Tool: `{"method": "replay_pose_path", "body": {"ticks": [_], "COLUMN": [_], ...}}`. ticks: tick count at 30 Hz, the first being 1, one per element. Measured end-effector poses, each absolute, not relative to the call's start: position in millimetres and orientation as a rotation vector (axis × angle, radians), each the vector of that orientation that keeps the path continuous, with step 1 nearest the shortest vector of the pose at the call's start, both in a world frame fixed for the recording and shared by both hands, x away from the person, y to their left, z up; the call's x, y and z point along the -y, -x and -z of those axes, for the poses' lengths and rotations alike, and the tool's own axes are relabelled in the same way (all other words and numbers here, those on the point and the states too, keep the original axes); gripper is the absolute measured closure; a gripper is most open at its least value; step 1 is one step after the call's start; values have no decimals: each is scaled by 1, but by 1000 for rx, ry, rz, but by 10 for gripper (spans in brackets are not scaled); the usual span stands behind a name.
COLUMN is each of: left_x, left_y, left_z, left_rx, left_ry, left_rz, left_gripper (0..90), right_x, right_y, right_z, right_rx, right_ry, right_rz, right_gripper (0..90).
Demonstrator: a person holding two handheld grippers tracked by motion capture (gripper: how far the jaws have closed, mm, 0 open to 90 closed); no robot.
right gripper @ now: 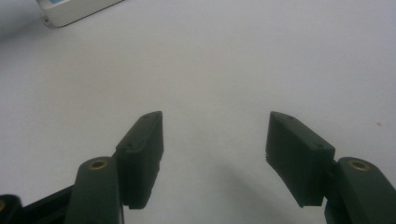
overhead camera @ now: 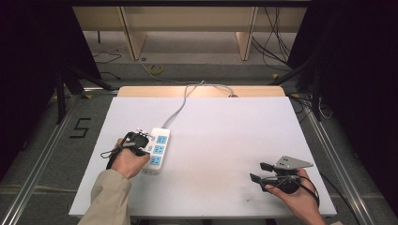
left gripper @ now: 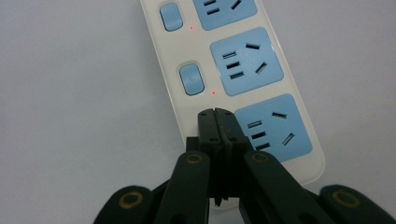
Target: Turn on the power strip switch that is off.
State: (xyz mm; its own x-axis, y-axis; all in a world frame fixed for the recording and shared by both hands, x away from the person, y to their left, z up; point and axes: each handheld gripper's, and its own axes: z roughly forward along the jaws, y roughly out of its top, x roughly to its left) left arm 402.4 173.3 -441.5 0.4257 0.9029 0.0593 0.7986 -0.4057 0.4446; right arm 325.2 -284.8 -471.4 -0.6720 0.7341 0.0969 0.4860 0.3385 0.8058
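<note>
Power strip [left gripper: 243,88] near table's [overhead camera: 225,136] left edge: rigid, light, slick plastic; grip long sides. Left gripper [left gripper: 216,114] pinched closed on nothing, tips over switch row; right gripper [right gripper: 215,140] wide, empty.

High view overlooks the whole table [overhead camera: 211,140]; both gripper views sit close, sharing the power strip [left gripper: 243,74].

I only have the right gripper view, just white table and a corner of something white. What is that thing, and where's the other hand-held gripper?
Observer: It's a power strip with three blue sockets.
Operator: And the left hand-held gripper?
Observer: The left hand-held gripper has its jaws closed, tips over the strip beside the nearest socket.
Operator: Is the strip powered?
Observer: Red indicator lights glow beside two switches.
</note>
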Motion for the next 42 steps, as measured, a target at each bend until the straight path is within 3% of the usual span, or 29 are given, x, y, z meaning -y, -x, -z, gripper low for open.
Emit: {"method": "replay_pose_path", "body": {"ticks": [22,42], "left_x": [-169,-172], "left_y": [-401,-402], "left_z": [444,443], "left_rx": [-1446,-1447], "left_ry": [-2370,-2363], "left_rz": [-494,-476], "left_gripper": [900,898], "right_x": [285,285], "right_y": [-325,-326], "right_z": [471,471], "right_rx": [-2322,-2319], "right_ry": [-1091,-1095], "right_rz": [-1245,-1242], "right_gripper": [378,382]}}
